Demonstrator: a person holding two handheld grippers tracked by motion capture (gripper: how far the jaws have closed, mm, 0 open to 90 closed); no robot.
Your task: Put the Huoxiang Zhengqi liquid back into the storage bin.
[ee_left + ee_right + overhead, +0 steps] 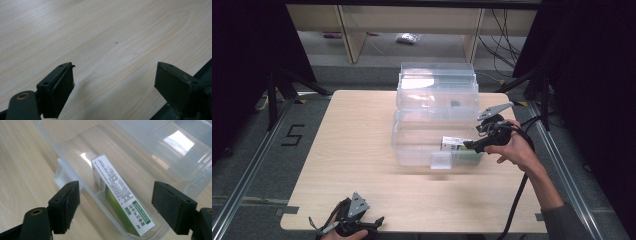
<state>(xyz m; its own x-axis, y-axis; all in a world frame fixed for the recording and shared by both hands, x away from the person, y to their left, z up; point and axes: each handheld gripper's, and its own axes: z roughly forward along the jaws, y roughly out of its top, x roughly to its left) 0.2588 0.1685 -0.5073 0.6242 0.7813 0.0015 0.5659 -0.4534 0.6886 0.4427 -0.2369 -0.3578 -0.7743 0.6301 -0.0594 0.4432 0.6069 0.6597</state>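
Note:
A white and green medicine box (455,144) (117,192) lies tilted against the near right wall inside a clear plastic container (412,135) (75,147) at the middle of the wooden table. My right gripper (469,145) (116,200) hovers at the container's right front corner, open. Its jaws stand wide to either side of the box without touching it. My left gripper (379,221) (115,80) rests low over the table's near edge at the left, open, with bare wood between its jaws.
The container's clear lid (437,82) stands raised at the back, and a small latch (441,160) sticks out at its front. The table (352,150) shows bare wood left of the container. Black frame legs (277,90) and cables stand beyond the table.

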